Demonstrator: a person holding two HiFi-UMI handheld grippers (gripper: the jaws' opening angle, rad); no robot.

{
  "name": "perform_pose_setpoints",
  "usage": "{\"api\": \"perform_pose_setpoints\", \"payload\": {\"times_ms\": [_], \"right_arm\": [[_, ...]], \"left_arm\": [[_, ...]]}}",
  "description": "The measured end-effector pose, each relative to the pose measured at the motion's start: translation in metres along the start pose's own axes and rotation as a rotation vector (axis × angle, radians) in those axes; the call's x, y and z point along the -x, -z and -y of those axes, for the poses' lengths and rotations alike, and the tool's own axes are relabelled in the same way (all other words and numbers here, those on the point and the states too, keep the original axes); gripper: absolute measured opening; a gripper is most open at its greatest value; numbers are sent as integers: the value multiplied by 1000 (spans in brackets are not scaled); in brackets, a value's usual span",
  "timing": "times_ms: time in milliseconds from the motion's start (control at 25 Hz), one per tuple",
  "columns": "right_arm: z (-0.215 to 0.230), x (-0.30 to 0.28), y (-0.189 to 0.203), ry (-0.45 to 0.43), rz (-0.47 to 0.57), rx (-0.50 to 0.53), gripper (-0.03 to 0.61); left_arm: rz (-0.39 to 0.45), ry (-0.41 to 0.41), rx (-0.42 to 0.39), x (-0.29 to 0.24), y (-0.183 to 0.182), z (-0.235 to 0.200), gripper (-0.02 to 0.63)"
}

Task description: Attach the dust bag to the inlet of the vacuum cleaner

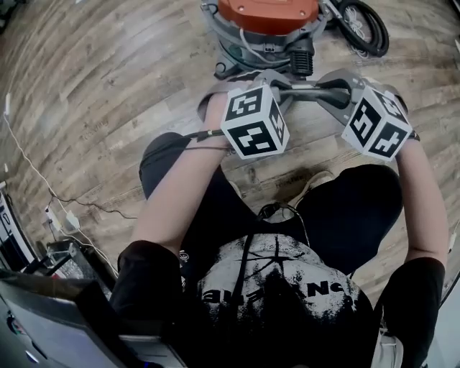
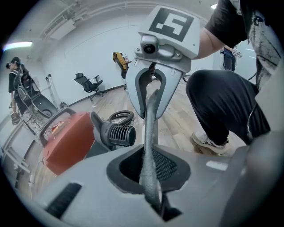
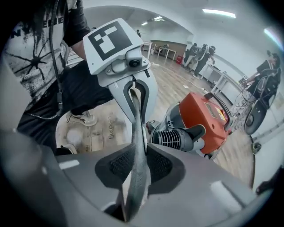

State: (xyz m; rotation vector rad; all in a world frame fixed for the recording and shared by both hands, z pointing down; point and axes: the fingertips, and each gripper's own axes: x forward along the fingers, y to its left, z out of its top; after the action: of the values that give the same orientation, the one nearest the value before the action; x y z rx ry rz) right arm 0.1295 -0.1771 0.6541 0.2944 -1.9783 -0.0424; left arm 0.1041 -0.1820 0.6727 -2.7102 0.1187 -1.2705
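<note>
A flat, dark-grey, rough-textured dust bag (image 2: 151, 128) is seen only edge-on in both gripper views, as a thin, slightly wavy band stretched from one set of tongs to the other; its broad face is shown in no view. In the head view it appears as a short dark strip hung between the two tools, above the pale wood-plank floor (image 1: 108, 86) and just in front of the vacuum cleaner (image 1: 266, 14), from which it is kept apart. The vacuum cleaner is made up of an orange top on a grey drum, with a black ribbed part (image 3: 171, 138) jutting from its side and a coiled black hose (image 1: 363, 25) lying beside it on the floor. The left tongs (image 2: 149, 166) are closed narrowly on one end of the dust bag, the band being pinched between the dark meshed pads (image 2: 166, 166). The right tongs (image 3: 136, 166) are likewise clamped on the opposite end, with the band pressed between their pads and run straight across to the other tool. Each tool is topped by a white cube with black square markers (image 1: 255, 118), and both are pointed steeply down. The person's dark trousers (image 2: 222, 102) and a light shoe (image 2: 208, 142) are visible behind the tongs.
</note>
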Motion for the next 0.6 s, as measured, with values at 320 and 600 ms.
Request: {"api": "perform_pose_setpoints", "payload": {"times_ms": [320, 600], "right_arm": [[5, -13, 11, 79, -57, 27, 41], [17, -5, 8, 119, -20, -31, 37]], "left_arm": [[29, 8, 1, -1, -4, -2, 29], [28, -16, -5, 2, -11, -15, 31]]}}
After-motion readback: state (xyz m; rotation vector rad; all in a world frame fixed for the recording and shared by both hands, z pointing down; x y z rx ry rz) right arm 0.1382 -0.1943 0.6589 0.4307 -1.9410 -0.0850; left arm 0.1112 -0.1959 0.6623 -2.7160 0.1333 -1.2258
